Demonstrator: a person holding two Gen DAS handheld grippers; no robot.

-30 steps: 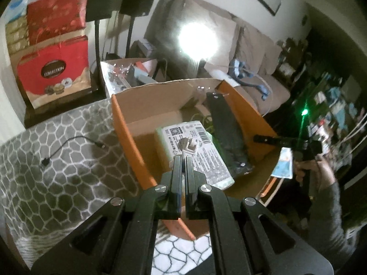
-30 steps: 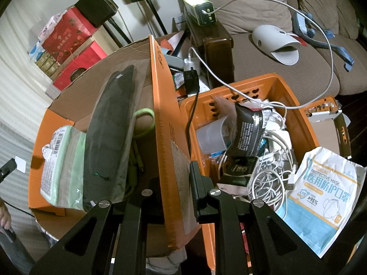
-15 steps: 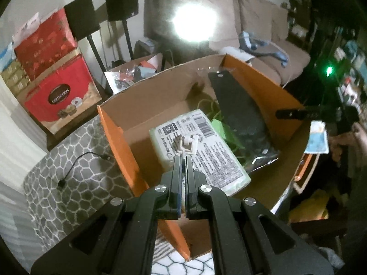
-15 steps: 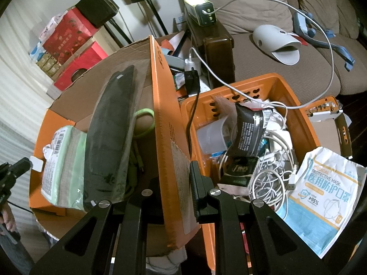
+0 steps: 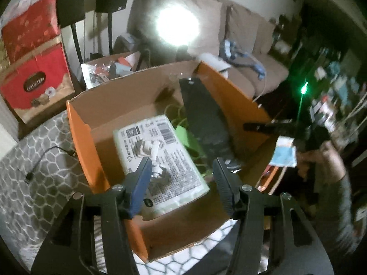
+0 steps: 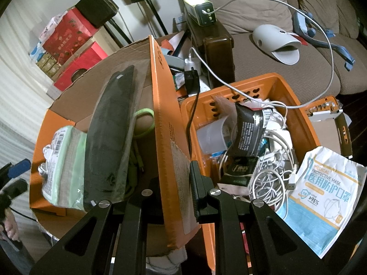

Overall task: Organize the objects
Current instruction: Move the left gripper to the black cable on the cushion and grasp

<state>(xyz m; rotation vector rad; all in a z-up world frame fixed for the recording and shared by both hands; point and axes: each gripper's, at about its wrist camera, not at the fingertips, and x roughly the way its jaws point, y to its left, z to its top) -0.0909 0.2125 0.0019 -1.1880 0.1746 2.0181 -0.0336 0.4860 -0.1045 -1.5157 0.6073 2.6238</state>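
Left wrist view: the left gripper (image 5: 182, 171) hovers over an open orange cardboard box (image 5: 80, 133), its jaws spread wide apart with nothing between them. A small white adapter (image 5: 151, 149) lies on a green-edged packet (image 5: 160, 160) printed with barcodes, in the middle of the box and just ahead of the blue-padded left finger (image 5: 140, 183). At two o'clock from the packet, a long dark sleeve (image 5: 206, 123) leans along the box's far wall, with a green cable (image 5: 176, 114) showing between the two. At nine o'clock from the box, a black cable (image 5: 45, 158) lies on a grey patterned cloth (image 5: 34, 194). The right gripper (image 5: 270, 127) shows at three o'clock, at the box's edge.

Right wrist view: the right gripper (image 6: 177, 183) is clamped on the box's orange side wall (image 6: 165, 137), one finger inside and one outside. Inside the box (image 6: 41, 151), from nine o'clock inward, lie the packet (image 6: 62, 160), the dark sleeve (image 6: 110, 133) and the green cable (image 6: 143, 123). At three o'clock stands an orange plastic basket (image 6: 305, 123) full of white cables (image 6: 268, 178) and a black pouch (image 6: 250, 128), with a face-mask pack (image 6: 325, 194) at its near right. The left gripper's blue pad (image 6: 19, 167) appears at nine o'clock
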